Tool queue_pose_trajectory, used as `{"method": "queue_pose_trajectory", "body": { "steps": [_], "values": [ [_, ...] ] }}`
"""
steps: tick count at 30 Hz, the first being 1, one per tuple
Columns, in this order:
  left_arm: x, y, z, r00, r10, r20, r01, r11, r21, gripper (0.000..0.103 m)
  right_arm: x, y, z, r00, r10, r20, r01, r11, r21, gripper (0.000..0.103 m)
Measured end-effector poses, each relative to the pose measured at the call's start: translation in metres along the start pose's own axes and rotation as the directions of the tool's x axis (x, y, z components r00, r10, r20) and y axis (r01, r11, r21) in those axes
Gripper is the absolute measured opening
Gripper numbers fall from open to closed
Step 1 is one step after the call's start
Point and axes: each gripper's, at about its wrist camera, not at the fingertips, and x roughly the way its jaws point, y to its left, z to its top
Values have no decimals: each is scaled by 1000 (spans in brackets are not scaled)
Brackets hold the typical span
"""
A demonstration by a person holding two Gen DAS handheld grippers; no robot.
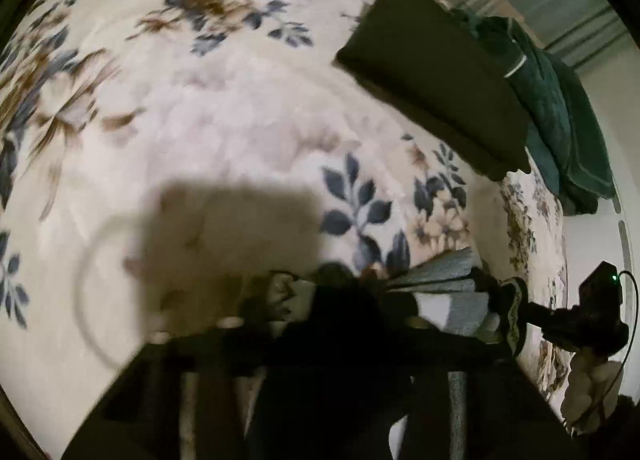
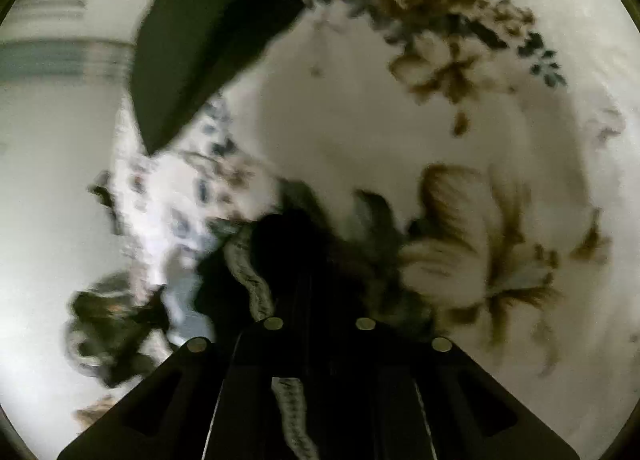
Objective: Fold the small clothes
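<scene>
A small striped grey and white garment [image 1: 444, 280] with a dark patterned edge hangs stretched between both grippers above the floral blanket [image 1: 224, 107]. My left gripper [image 1: 340, 292] is shut on one end of it. My right gripper [image 1: 520, 308] shows at the right of the left wrist view, shut on the other end. In the right wrist view my right gripper [image 2: 296, 236] is shut on the garment's dark patterned hem [image 2: 248, 280], which drapes over the fingers. The view is blurred.
A folded dark green cloth [image 1: 436, 71] lies on the blanket at the back right, with a teal green garment [image 1: 560, 111] heaped beside it. The dark cloth also shows in the right wrist view [image 2: 200, 47]. The bed's edge runs along the right.
</scene>
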Motion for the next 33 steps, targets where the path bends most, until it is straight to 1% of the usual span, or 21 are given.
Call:
{"method": "queue_pose_trajectory", "body": {
  "steps": [1, 2, 3, 5, 6, 7, 8, 13, 15, 16, 18, 19, 20, 21, 22, 23, 25, 27, 30, 31, 33],
  "values": [
    [0, 2, 1, 1000, -8, 8, 8, 1000, 1, 22, 4, 1, 2, 999, 29, -19, -29, 1000, -5, 57],
    [-2, 3, 2, 1000, -19, 18, 19, 1000, -2, 21, 9, 4, 3, 998, 54, -20, -54, 998, -17, 78],
    [-5, 5, 2, 999, -25, 28, 25, 1000, -12, 20, 14, 5, 6, 996, 91, -26, -92, 995, -34, 80],
    [-9, 8, 0, 998, -47, 45, 48, 998, -35, 18, 44, 12, 12, 981, 159, -108, -163, 986, -33, 78],
    [-10, 10, 1, 998, -49, 50, 51, 998, -47, 18, 47, 15, 12, 980, 160, -119, -165, 986, -33, 69],
    [-12, 13, 1, 997, -60, 54, 64, 996, -67, 17, 47, 22, 13, 986, 140, -91, -146, 987, -65, 21],
    [-15, 17, 1, 995, -77, 59, 83, 992, -91, 17, 47, 29, 14, 990, 115, -86, -123, 988, -95, 11],
    [-13, 34, 8, 990, -123, 62, 133, 972, -196, 17, 37, 74, 33, 996, 82, 30, -76, 983, -170, 10],
    [-2, 39, 13, 989, -145, 33, 148, 966, -211, 17, 43, 80, 42, 1000, 13, 26, -8, 983, -183, 10],
    [6, 43, 15, 989, -146, 6, 144, 962, -230, 20, 56, 78, 49, 998, -57, -12, 53, 980, -192, 11],
    [13, 53, 15, 987, -157, -19, 145, 943, -299, 24, 78, 67, 56, 987, -111, -114, 93, 984, -154, 13],
    [11, 58, 13, 985, -173, -13, 159, 933, -324, 31, 81, 58, 56, 985, -86, -147, 71, 992, -105, 17],
    [5, 61, 11, 986, -164, -1, 154, 929, -338, 41, 73, 53, 56, 988, -57, -146, 45, 996, -83, 22],
    [-5, 64, 7, 987, -157, 18, 153, 927, -343, 43, 68, 50, 54, 989, -41, -143, 31, 997, -75, 40],
    [-16, 67, 1, 986, -159, 41, 163, 925, -344, 46, 57, 48, 50, 990, -32, -139, 23, 997, -69, 48],
    [-29, 69, -7, 987, -149, 58, 159, 924, -347, 54, 43, 43, 41, 991, -9, -132, 1, 998, -56, 58],
    [-49, 72, -26, 989, -124, 78, 143, 927, -346, 63, 28, 30, 17, 984, 25, -179, -31, 999, -27, 60],
    [-63, 75, -54, 992, -109, 66, 126, 926, -356, 64, 24, 18, -3, 973, 24, -229, -28, 1000, -12, 60],
    [-71, 81, -94, 996, -81, 23, 83, 913, -400, 64, 30, -12, -45, 945, -61, -322, 81, 996, 47, 60],
    [-73, 85, -108, 997, -77, 7, 72, 902, -425, 64, 33, -18, -53, 941, -35, -337, 63, 995, 74, 60],
    [-73, 91, -134, 996, -93, -8, 78, 873, -482, 64, 40, -32, -72, 922, 88, -378, -25, 985, 169, 60]
  ]
}}
